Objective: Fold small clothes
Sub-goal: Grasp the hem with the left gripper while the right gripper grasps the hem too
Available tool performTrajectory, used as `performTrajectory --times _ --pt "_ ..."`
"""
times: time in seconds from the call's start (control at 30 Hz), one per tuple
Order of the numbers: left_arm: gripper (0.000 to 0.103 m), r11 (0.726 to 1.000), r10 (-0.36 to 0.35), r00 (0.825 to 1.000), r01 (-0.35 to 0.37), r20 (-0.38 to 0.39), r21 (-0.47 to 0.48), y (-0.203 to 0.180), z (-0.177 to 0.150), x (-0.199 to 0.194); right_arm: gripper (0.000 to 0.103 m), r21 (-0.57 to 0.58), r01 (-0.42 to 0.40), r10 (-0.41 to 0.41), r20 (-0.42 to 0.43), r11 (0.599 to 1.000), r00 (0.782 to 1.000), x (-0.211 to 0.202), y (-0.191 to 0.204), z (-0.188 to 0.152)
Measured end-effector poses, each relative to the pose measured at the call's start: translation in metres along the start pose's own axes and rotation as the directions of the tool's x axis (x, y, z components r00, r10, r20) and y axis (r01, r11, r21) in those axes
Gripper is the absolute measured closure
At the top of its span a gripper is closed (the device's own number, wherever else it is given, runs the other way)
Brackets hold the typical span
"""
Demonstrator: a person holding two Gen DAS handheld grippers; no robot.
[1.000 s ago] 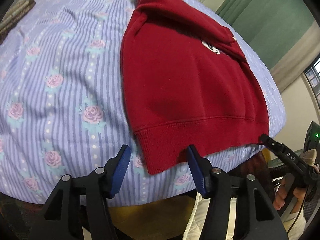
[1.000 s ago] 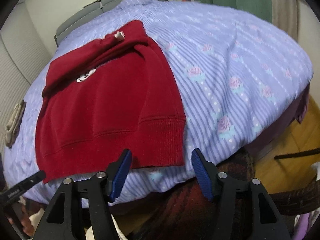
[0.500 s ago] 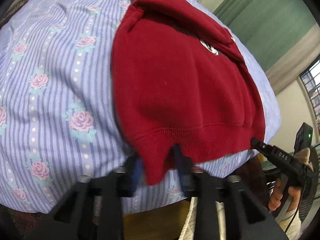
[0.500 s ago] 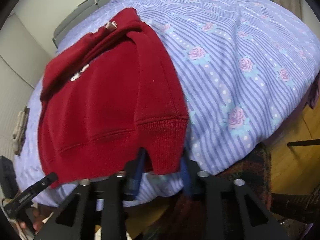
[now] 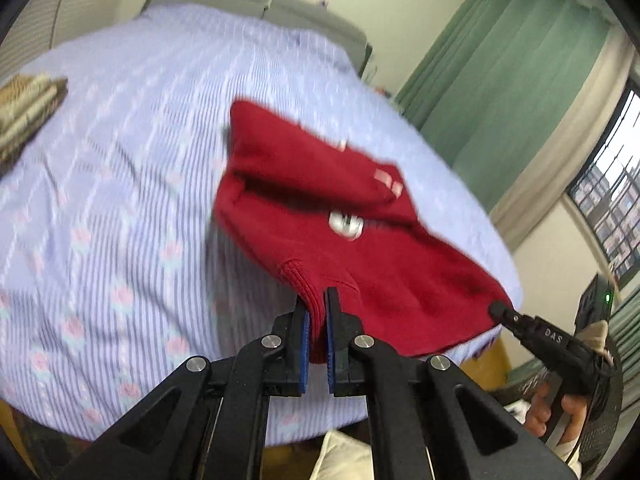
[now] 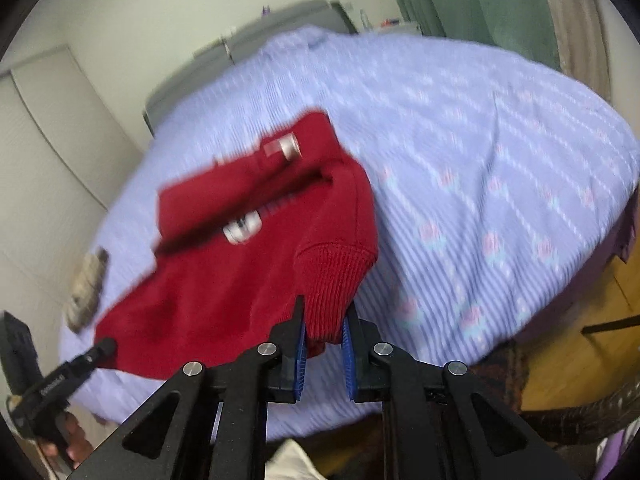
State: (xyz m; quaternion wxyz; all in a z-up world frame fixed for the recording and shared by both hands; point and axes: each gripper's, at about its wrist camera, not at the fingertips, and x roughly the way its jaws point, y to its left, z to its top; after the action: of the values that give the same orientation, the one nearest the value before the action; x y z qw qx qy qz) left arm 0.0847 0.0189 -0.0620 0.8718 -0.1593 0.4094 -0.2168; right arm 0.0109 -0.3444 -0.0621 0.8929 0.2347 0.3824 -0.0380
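With the left gripper (image 5: 316,316) and right gripper (image 6: 324,334) each clamped on a hem corner of the red sweater (image 5: 320,208) lying on the bed (image 5: 120,200), the bottom-up fold begins; next, both corners likely need carrying evenly toward the collar.

Striped floral bedspread (image 5: 120,200), green curtains (image 5: 500,100)

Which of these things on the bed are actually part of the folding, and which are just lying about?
Part of the job:
- red sweater, its ribbed hem pinched at both corners
- left gripper, shut on the hem
- right gripper, shut on the hem

Just lying about:
- beige folded cloth
- green curtains
- striped floral bedspread, merely the work surface
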Motion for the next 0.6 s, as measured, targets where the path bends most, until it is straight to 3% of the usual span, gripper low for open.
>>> performTrajectory --times 0.2,0.37,0.6 --pt "0.095 0.998 -0.022 0.996 0.027 0.083 -0.060 -0.006 0.048 -0.004 0.087 0.056 -0.082 0.075 0.115 0.995 0.990 -0.017 0.011 0.044" --pt "0.095 0.997 0.010 0.991 0.001 0.132 -0.079 -0.007 0.098 0.015 0.087 0.093 -0.130 0.109 0.202 0.987 0.973 -0.004 0.026 0.088" --pt "0.095 0.991 0.044 0.993 -0.030 0.112 -0.128 0.004 0.162 0.056 0.087 0.105 -0.149 0.119 0.250 0.983 0.961 0.038 0.049 0.157"
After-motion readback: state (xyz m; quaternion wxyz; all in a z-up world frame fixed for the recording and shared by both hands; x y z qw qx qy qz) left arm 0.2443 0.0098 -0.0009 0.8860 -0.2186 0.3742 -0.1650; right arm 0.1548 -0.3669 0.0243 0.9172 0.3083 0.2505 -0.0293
